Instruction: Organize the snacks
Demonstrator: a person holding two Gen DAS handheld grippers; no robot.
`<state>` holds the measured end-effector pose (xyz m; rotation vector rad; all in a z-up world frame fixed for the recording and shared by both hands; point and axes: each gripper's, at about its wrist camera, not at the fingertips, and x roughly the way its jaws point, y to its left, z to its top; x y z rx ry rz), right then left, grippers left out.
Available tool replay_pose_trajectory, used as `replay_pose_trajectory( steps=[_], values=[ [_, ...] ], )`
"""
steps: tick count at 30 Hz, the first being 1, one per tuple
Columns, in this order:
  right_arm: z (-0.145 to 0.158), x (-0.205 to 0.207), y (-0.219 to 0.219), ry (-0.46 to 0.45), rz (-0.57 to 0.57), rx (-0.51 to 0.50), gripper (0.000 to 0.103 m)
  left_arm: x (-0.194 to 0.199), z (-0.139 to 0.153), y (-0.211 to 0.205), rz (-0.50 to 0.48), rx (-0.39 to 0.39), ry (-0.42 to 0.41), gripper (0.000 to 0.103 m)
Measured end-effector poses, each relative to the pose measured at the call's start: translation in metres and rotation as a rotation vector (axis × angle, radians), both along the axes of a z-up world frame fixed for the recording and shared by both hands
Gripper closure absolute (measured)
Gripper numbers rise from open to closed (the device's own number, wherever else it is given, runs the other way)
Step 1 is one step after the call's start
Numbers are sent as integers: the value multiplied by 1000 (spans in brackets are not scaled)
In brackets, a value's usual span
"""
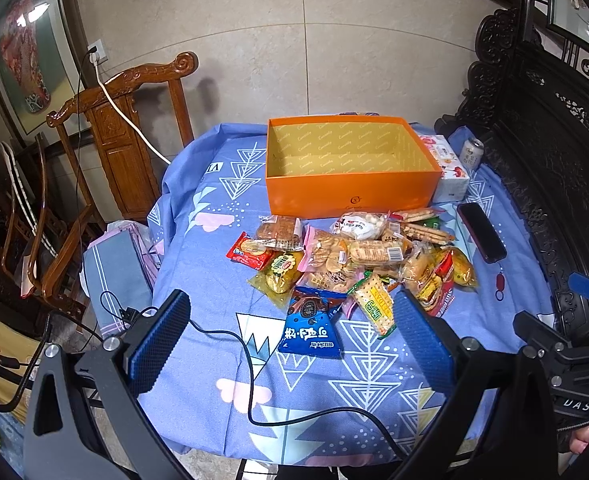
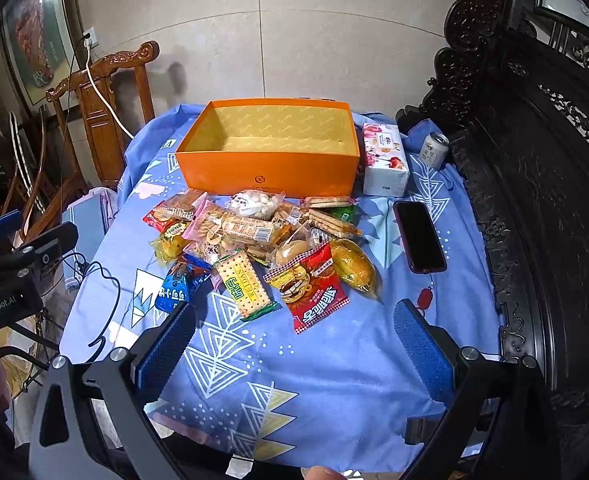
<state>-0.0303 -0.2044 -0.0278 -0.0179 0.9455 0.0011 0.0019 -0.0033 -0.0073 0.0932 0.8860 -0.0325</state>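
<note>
An empty orange box (image 1: 350, 196) (image 2: 270, 176) stands at the back of the table. In front of it lies a heap of several snack packets (image 1: 358, 256) (image 2: 254, 232). Nearest me are a blue packet (image 1: 310, 332) (image 2: 174, 288), a green-labelled cracker pack (image 1: 374, 308) (image 2: 242, 284), a red packet (image 2: 314, 292) and a yellow one (image 2: 354, 264). My left gripper (image 1: 294, 320) hovers open above the near cloth, just short of the blue packet. My right gripper (image 2: 294, 328) is open too, with nothing between its fingers, in front of the red packet.
A blue patterned cloth (image 1: 214, 280) (image 2: 334, 380) covers the table. A dark phone (image 1: 480, 236) (image 2: 420, 236), a tissue pack (image 2: 384, 160) and a can (image 2: 434, 150) lie right of the box. A black cable (image 1: 254, 380) crosses the near cloth. A wooden chair (image 1: 122, 140) stands left, carved dark furniture (image 2: 534, 200) right.
</note>
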Motion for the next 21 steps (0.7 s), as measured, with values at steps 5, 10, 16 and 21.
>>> replay_pose_trajectory(
  steps=[5, 10, 16, 21],
  values=[
    [-1, -1, 0, 1, 0, -1, 3, 0, -1, 0, 0, 0, 1, 4],
    [-5, 3, 1, 3, -1, -1, 3, 0, 0, 0, -1, 1, 1, 4],
    [-11, 4, 3, 9, 0, -5, 3, 1, -1, 0, -1, 2, 2, 4],
    [-11, 3, 2, 12, 0, -3, 3, 2, -6, 6, 5, -7, 0, 4]
  ],
)
